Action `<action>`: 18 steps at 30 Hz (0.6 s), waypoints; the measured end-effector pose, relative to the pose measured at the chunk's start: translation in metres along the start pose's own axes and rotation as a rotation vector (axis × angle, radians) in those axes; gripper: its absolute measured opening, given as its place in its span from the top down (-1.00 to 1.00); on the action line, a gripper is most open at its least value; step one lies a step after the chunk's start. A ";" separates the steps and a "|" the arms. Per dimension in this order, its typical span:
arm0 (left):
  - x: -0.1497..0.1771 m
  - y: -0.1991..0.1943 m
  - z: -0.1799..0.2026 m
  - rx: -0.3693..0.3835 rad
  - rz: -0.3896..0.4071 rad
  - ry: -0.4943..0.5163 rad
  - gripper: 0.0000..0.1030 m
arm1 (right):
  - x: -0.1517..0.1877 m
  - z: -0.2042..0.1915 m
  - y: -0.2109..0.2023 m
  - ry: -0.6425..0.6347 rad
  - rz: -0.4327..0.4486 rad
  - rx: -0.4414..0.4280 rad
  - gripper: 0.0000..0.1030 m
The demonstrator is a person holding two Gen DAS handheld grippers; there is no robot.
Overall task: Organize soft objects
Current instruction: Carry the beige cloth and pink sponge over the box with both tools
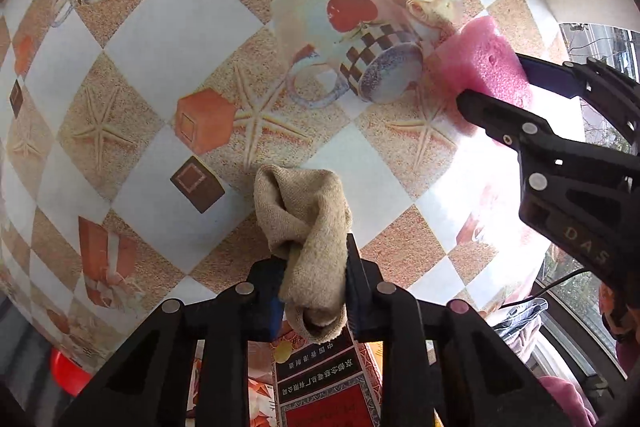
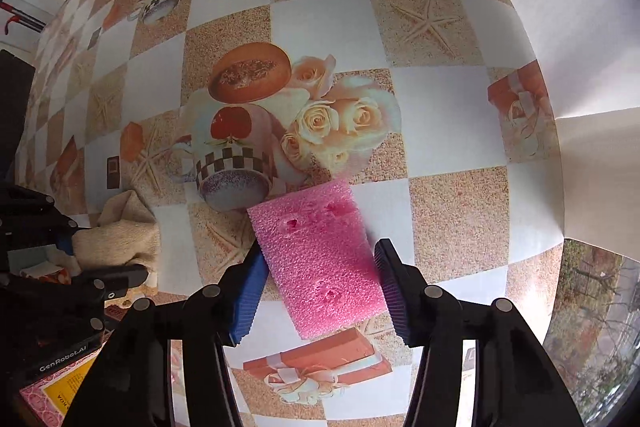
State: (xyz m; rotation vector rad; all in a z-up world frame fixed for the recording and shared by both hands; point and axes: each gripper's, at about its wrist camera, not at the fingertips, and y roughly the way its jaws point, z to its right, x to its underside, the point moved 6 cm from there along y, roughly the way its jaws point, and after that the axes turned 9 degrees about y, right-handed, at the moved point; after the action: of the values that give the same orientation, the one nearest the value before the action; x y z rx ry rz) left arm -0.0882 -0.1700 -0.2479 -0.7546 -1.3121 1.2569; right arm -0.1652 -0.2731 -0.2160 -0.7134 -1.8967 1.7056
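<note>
Left wrist view: your left gripper (image 1: 312, 267) pinches a bunched beige cloth (image 1: 306, 227) at lower centre, the cloth bulging up past the fingertips over the patterned tablecloth (image 1: 160, 39). At the right edge of that frame your right gripper (image 1: 496, 83) clamps a pink foam block (image 1: 480, 67). In the right wrist view the block (image 2: 320, 259) sits at centre between both blue pads (image 2: 250, 291), squeezed on its sides. A red printed box (image 1: 320, 387) shows at the bottom of the left view; its contents aren't visible.
</note>
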 end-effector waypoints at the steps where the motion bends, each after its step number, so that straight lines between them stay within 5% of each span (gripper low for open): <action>1: 0.000 -0.007 0.000 -0.029 0.032 0.009 0.52 | 0.000 0.003 -0.006 0.007 0.012 -0.006 -0.08; 8: 0.022 -0.085 -0.024 -0.156 0.278 -0.110 0.52 | 0.023 0.018 -0.056 0.062 0.058 -0.091 -0.08; 14: 0.109 -0.125 -0.040 -0.187 0.401 -0.253 0.52 | 0.086 -0.009 -0.091 0.079 0.080 -0.152 -0.08; 18: 0.168 -0.119 -0.034 -0.164 0.418 -0.306 0.52 | 0.123 -0.034 -0.090 0.058 0.042 -0.148 -0.08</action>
State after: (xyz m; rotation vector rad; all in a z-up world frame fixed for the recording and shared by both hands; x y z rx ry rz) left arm -0.0580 -0.0311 -0.0953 -1.0195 -1.5703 1.6608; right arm -0.2392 -0.1728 -0.1216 -0.8553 -1.9952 1.5640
